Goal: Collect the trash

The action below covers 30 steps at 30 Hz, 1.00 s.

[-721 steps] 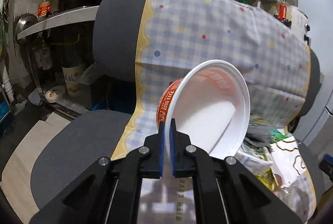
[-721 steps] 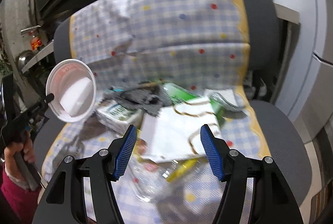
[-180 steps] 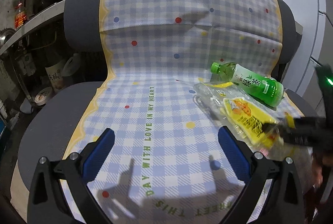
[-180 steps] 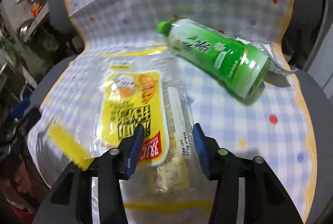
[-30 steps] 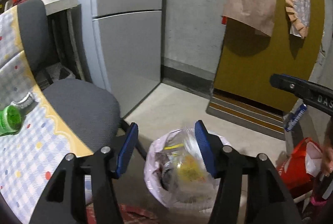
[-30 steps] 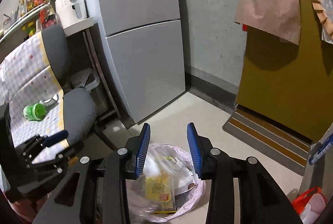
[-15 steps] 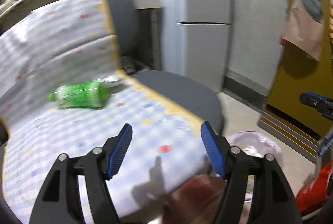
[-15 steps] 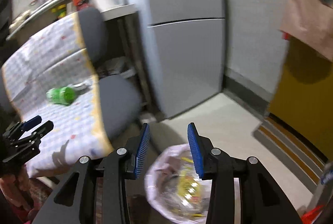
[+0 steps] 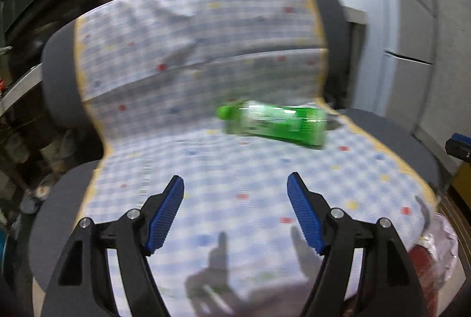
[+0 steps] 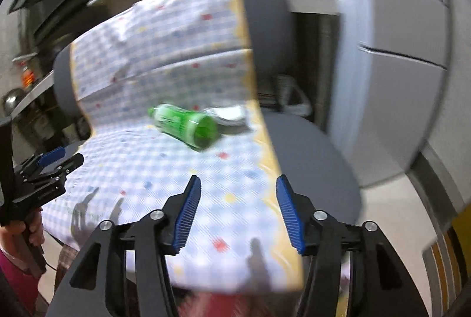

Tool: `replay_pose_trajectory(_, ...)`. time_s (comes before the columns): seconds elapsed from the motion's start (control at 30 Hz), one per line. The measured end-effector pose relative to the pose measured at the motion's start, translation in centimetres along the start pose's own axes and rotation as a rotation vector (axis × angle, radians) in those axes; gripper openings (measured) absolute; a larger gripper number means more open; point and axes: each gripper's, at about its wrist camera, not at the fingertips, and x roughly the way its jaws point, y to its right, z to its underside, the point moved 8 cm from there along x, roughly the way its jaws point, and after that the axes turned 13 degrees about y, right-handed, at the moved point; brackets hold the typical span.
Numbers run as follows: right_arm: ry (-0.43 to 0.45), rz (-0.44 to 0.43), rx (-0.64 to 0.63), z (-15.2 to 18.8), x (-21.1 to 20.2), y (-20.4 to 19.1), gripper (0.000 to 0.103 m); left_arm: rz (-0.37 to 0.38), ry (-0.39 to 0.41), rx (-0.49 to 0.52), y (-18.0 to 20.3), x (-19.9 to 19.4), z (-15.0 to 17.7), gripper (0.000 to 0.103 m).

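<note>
Ahead of you, the green bottle (image 9: 273,122) lies on the chair cover (image 9: 206,169) near its right edge; bare cloth lies before it. Your left gripper (image 9: 235,211) and right gripper (image 10: 238,211) are both opening, empty.

green bottle (image 9: 273,124) blurred (label unreadable)

Bottle (image 9: 273,125) ahead of the left gripper (image 9: 235,211) jaws is glossy green plastic, label catching little glints. Crumpled bit (image 10: 228,114) just behind it looks like shiny foil or film, too blurry to tell which. Checked cover (image 9: 206,163) under the jaws is matt woven cloth, wrinkled up the backrest. Chair (image 9: 394,134) either side is matt grey fabric. Right gripper (image 10: 238,211): matt black plastic with ribbed blue pads (image 10: 287,208) and small bright metal bolts. Cabinet (image 10: 397,22) off right is smooth, faintly sheeny grey.
</note>
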Motion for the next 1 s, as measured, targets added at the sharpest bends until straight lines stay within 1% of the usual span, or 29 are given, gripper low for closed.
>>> replay_pose_trajectory(0.07, -0.006, -0.042, -0.037, -0.8, 2.8, -1.7, 0.062, -0.039, -0.015, -0.021, -2.3, 0.8, -0.2, 0.071)
replay_pose_trajectory(0.17, -0.025, -0.109, -0.066, -1.7, 7.0, -4.1, 0.064, -0.085, -0.026, -0.044, -5.1, 1.9, -0.8, 0.075)
replay_pose_trajectory(0.3, -0.052, -0.199, -0.077, -2.9, 12.7, -6.4, 0.064, -0.125, -0.041, -0.062, -7.5, 3.6, -1.2, 0.077)
replay_pose_trajectory(0.4, -0.072, -0.234, -0.091, -3.3, 15.8, -7.6, 0.064, -0.142, -0.059, -0.075, -8.5, 5.2, -1.3, 0.077)
replay_pose_trajectory(0.43, -0.099, -0.263, -0.097, -3.4, 17.4, -8.3, 0.064, -0.142, -0.064, -0.082, -8.7, 5.7, -1.3, 0.076)
replay_pose_trajectory(0.5, -0.122, -0.272, -0.115, -3.6, 19.8, -8.8, 0.064, -0.137, -0.077, -0.104, -9.2, 6.7, -1.2, 0.077)
replay_pose_trajectory(0.6, -0.161, -0.270, -0.116, -3.5, 23.0, -8.5, 0.064, -0.136, -0.089, -0.123, -9.7, 7.7, -0.9, 0.077)
replay_pose_trajectory(0.67, -0.206, -0.284, -0.107, -2.9, 24.2, -8.2, 0.065, -0.128, -0.097, -0.129, -9.7, 8.1, -0.6, 0.077)
replay_pose_trajectory(0.73, -0.252, -0.285, -0.131, -2.0, 24.8, -8.2, 0.065, -0.117, -0.108, -0.138, -9.7, 8.3, -0.2, 0.077)
replay_pose_trajectory(0.87, -0.298, -0.356, -0.158, -0.7, 22.6, -9.7, 0.066, -0.106, -0.116, -0.156, -9.9, 8.2, 0.2, 0.077)
replay_pose_trajectory(0.9, -0.312, -0.375, -0.193, 0.0, 21.7, -10.7, 0.066, -0.103, -0.116, -0.167, -10.0, 8.1, 0.1, 0.076)
replay_pose_trajectory(0.97, -0.295, -0.358, -0.250, 0.6, 20.6, -11.9, 0.065, -0.101, -0.113, -0.190, -10.1, 7.7, 0.0, 0.076)
replay_pose_trajectory(1.0, -0.293, -0.356, -0.257, 0.8, 19.9, -12.9, 0.065, -0.101, -0.111, -0.197, -10.2, 7.5, -0.1, 0.076)
